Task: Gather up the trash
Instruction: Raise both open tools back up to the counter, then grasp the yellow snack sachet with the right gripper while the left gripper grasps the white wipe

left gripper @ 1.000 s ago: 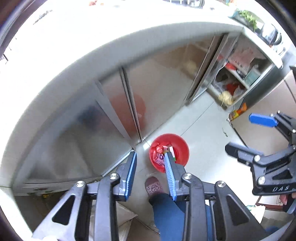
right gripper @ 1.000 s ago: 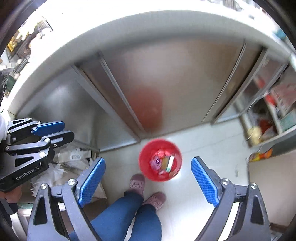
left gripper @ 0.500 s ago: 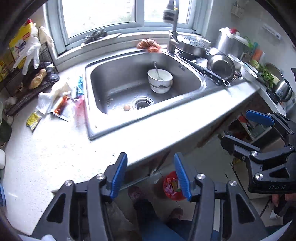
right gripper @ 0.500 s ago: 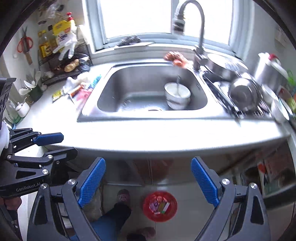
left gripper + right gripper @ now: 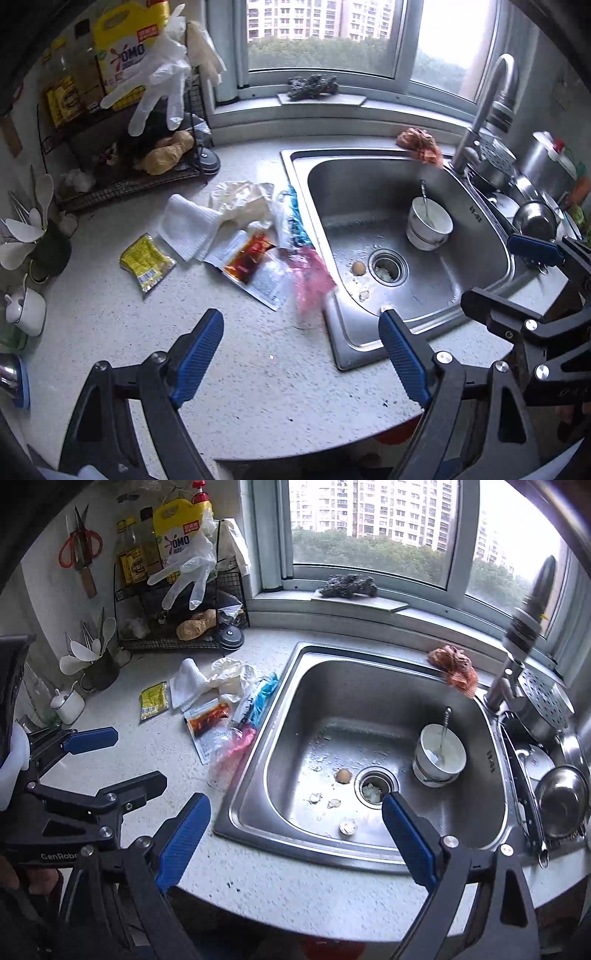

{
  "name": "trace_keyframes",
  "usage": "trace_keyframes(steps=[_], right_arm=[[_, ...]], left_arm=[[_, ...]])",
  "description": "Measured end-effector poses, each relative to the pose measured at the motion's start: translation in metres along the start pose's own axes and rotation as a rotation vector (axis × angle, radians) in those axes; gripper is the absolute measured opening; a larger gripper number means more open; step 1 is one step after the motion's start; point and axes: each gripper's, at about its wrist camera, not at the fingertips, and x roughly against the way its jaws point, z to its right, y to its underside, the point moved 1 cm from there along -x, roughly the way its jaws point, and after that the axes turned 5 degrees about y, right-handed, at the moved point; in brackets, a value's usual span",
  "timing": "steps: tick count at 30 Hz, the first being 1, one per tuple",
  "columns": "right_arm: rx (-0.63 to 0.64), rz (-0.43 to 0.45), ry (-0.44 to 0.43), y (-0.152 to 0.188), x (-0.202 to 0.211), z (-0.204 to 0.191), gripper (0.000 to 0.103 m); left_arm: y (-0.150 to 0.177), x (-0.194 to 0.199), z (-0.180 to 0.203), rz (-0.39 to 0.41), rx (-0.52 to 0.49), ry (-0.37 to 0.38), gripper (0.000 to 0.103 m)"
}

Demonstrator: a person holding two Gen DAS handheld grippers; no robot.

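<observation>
Clearly the litter sits ahead of and slightly left of the left gripper [image 5: 301, 363], whose jaws are opening with nothing between them. The heap lies on the speckled countertop [image 5: 258, 387] between the wire rack [image 5: 122, 177] and the left rim of the steel sink [image 5: 406, 236].

Nearest the jaws is a pink plastic bag [image 5: 312, 282], its long axis running away from the gripper toward the window and draped partly over the sink's edge. Just beside it lies a red sauce sachet [image 5: 251, 260] on a printed wrapper, then a blue-and-white wrapper [image 5: 291, 218], crumpled white paper [image 5: 240, 203], a folded white cloth [image 5: 188, 229] and, a little apart to the left, a yellow packet [image 5: 146, 264].

The right gripper [image 5: 295, 834] also stands wide open and empty, but it looks into the sink basin, over the drain [image 5: 375, 790] and scraps of eggshell [image 5: 343, 775]. From that side the pink bag lies off to the left, beyond its left finger.

So the left hand is judged the nearer one to the countertop pile, and the pink bag the likeliest first pick. Because the bag lies lengthwise to the approach, the jaws would already straddle its narrow width. The thin film may slip or drag the sachet along.
</observation>
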Motion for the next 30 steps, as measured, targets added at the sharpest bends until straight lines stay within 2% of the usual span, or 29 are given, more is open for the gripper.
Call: trace_keyframes(steps=[3,8,11,17,23,30], right_arm=[[0.050,-0.006,-0.033,-0.026,-0.018,-0.021,0.094],[0.129,-0.036,-0.108,-0.063,-0.051,-0.063,0.094],[0.181,-0.061,-0.158,-0.079,-0.072,-0.094,0.094],[0.279,-0.133,-0.253,-0.102,-0.113,-0.156,0.094],[0.337,-0.213,-0.302,-0.111,-0.156,-0.200,0.094],[0.384,-0.289,-0.345,-0.120,-0.194,-0.239,0.094]], left_arm=[[-0.012,-0.001,-0.035,0.004,0.045,-0.017,0.085],[-0.019,-0.003,-0.101,0.002,0.133,-0.107,0.085],[-0.013,0.000,-0.139,-0.004,0.197,-0.159,0.086],[0.009,-0.008,-0.213,-0.067,0.320,-0.250,0.089],[0.024,-0.023,-0.257,-0.117,0.386,-0.304,0.089],[0.039,-0.037,-0.298,-0.154,0.456,-0.300,0.089]])
